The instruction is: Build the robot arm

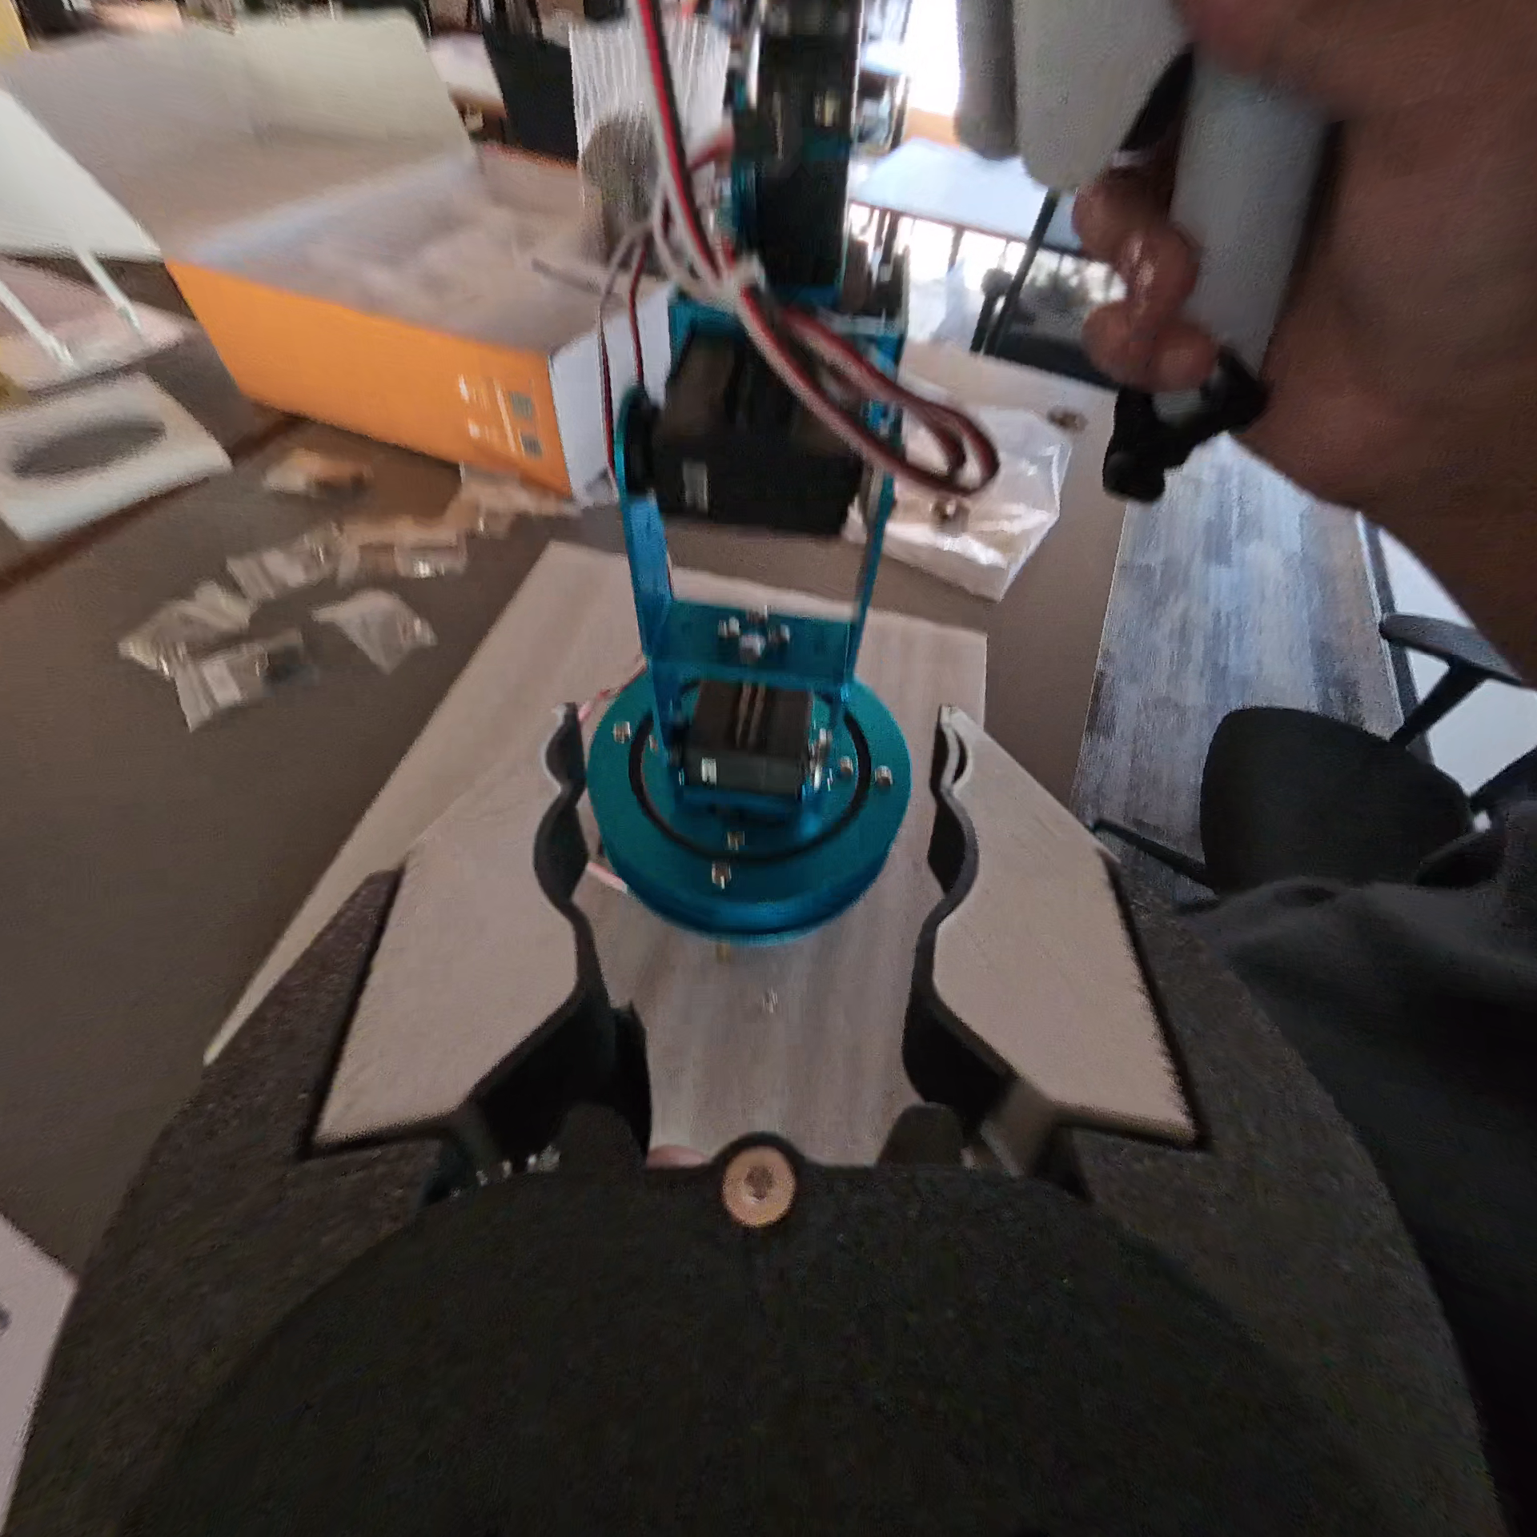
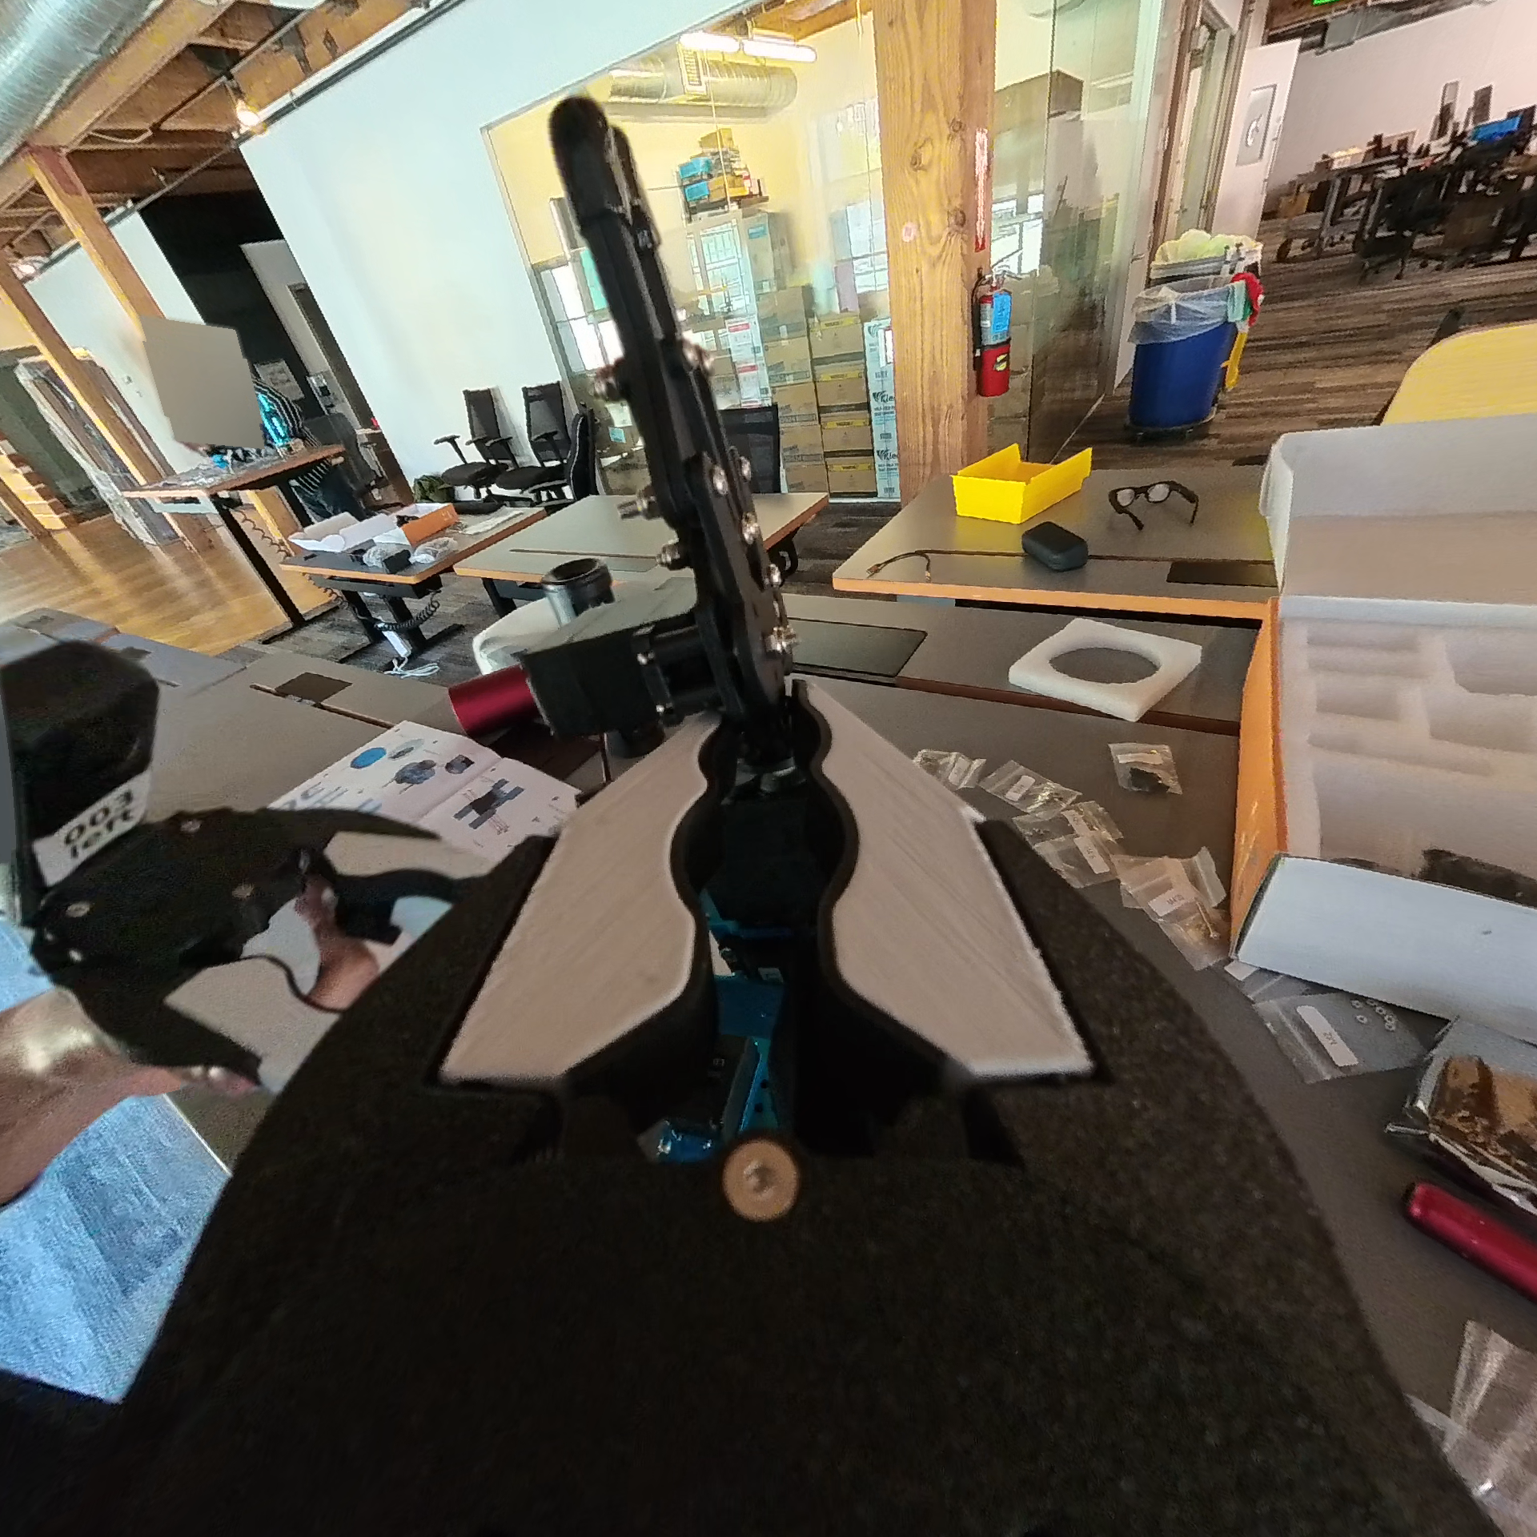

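Note:
A small blue metal robot arm with black servos and red-white wires stands upright on a pale wooden board. My left gripper is open. Its pale fingers stand on either side of the arm's round blue base, low over the board. My right gripper is shut on the upper part of the robot arm. The arm's black claw sticks up past the fingertips, and blue frame parts show between the fingers. A hand holds the right gripper's handle at the top right of the left wrist view. The left gripper also shows at the left of the right wrist view.
An open orange and white box with foam lining lies on the grey table; it also shows in the left wrist view. Several small parts bags lie beside it. An open booklet, a white foam ring and a red tool handle are nearby. The tips of one gripper are about 15 centimetres away from the tips of the other.

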Motion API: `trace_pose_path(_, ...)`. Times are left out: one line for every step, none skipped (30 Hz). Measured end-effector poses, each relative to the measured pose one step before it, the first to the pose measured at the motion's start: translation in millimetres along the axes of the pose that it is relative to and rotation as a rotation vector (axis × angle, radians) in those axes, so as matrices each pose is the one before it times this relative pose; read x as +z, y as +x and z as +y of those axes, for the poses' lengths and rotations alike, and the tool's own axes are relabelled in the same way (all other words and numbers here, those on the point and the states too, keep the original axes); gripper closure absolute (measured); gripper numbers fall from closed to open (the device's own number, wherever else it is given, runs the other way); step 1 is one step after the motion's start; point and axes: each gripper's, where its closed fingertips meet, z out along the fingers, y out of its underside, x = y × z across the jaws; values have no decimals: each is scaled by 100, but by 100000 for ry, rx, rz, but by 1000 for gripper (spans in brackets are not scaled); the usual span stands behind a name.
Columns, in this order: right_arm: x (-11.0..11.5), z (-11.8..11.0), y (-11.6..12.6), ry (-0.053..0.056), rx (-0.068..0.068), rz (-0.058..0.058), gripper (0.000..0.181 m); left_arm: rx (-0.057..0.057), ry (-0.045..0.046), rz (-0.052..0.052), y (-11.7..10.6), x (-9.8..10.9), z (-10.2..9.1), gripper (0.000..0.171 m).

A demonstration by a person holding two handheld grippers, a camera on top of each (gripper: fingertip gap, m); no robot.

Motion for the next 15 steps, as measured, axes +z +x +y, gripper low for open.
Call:
trace_pose_path(-32, 7, -131, -121, -870, 132, 170, 1014, 2670, 468, -32, 569, -821, 88)
trace_pose_path(-28, 19, -106, -73, -495, 86, 170, 1071, 1750, 255, 0, 719, -514, 87)
trace_pose_path(-38, 4, -77, 21, -11, 26, 169, 1802, 1709, -328, 20, 727, -405, 87)
trace_pose_path(-24, 12, -23, 68, 5, 197, 170, 2039, 1766, -658, 12, 658, -368, 87)
trace_pose_path(-18, 1, -25, -11, 70, 200, 169, 1237, 1548, -626, 3, 515, -345, 87)
trace_pose_path(4, 9, -49, -170, 147, 20, 169, 371, 1480, -611, -60, 400, -340, 89)
trace_pose_path(9, -10, -94, -263, -107, -40, 169, 295, 1480, -955, -169, 279, -301, 96)
trace_pose_path(9, -2, -97, -245, -467, 201, 169, 939, 1518, -294, -90, 184, -214, 103)
trace_pose_path(-1, 3, 3, -210, -689, 828, 170, 756, 1257, 579, 29, 107, -99, 105)
trace_pose_path(-35, 45, 98, -308, -185, 650, 170, 66, 893, 615, 12, 49, -18, 104)
trace_pose_path(-68, -9, 62, 343, 1479, -670, 169, 133, 869, 217, 18, -52, 7, 105)
trace_pose_path(-94, -19, 36, 720, 2702, -1315, 169, 423, 1058, -200, 46, -98, 33, 105)
trace_pose_path(-82, 18, 64, 764, 1633, -845, 169, 168, 1139, -296, 59, -65, 23, 105)
trace_pose_path(-106, -53, 96, 864, 1332, -210, 168, 106, 805, -95, 39, -50, 10, 105)
trace_pose_path(-122, -91, 170, 930, 1949, 153, 168, 270, 280, 147, 27, -38, 12, 105)
